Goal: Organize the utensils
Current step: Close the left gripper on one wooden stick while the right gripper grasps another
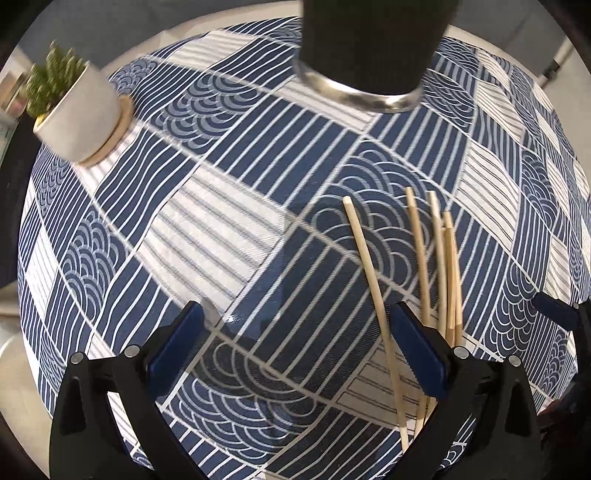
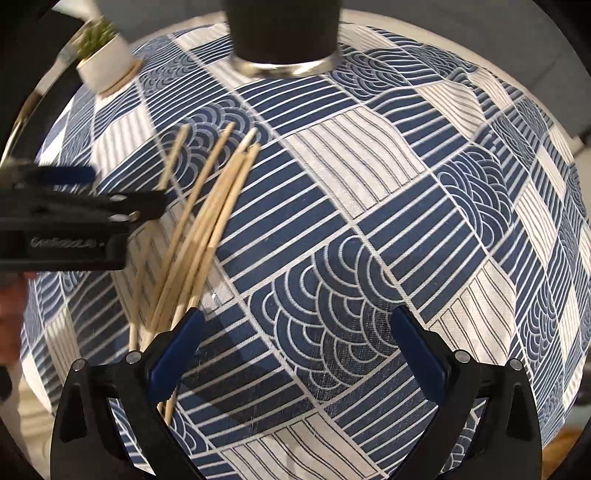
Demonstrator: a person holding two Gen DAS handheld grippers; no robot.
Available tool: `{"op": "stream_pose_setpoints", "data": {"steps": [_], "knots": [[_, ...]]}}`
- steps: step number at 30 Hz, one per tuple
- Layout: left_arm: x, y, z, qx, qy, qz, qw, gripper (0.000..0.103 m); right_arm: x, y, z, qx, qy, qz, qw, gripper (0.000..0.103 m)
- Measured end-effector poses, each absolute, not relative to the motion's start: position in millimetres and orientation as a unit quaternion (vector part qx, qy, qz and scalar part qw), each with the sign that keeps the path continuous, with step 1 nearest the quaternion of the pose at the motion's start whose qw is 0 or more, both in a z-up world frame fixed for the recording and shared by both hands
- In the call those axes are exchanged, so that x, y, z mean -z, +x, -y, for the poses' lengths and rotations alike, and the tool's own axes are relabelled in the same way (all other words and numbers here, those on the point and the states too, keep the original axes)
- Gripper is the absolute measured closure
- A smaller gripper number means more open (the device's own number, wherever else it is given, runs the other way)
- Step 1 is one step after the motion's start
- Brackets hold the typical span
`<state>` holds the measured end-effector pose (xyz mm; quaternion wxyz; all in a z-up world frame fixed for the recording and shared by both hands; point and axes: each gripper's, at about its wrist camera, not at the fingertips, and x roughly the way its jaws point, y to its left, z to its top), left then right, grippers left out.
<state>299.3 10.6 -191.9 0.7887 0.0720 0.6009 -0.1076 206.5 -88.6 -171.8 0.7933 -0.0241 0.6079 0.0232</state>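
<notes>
Both grippers, left [image 1: 295,354] and right [image 2: 295,350], gape wide and empty, so a sloppy grab could scatter those loose chopsticks [image 1: 439,266] off the tablecloth [image 1: 229,236].

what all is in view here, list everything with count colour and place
chopsticks: several, count unclear, pale wood, loose pile on the cloth between the two grippers
holder: one, black with a silver rim, standing at the far side of the table
plant: one, green in a white pot on a wooden saucer, far left corner
tablecloth: one, blue and white patterned, covering the table
left gripper: black with blue pads, open, holding nothing, chopsticks at its right finger
right gripper: black with blue pads, open, holding nothing, chopsticks at its left finger
</notes>
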Motion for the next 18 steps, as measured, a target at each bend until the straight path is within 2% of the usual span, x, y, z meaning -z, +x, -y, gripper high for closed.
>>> {"op": "stream_pose_setpoints", "data": {"steps": [6, 9, 16, 18], "knots": [[189.9, 298.3, -21.9, 0.109, 0.071, -0.603, 0.787, 0.010, 158.5, 209.1, 85.7, -0.040, -0.011, -0.605, 0.795, 0.008], [186.9, 293.5, -30.4, 0.096, 0.058, -0.602, 0.791, 0.019, 162.6, 217.6, 81.0, -0.034, 0.002, -0.617, 0.786, 0.008], [178.5, 283.6, -53.7, 0.056, 0.019, -0.601, 0.797, 0.049, 161.8, 227.4, 86.4, 0.024, 0.026, -0.632, 0.774, 0.008], [177.2, 281.8, -56.6, 0.047, 0.012, -0.603, 0.796, 0.053, 159.7, 227.3, 90.0, 0.018, 0.036, -0.629, 0.777, 0.008]]}}
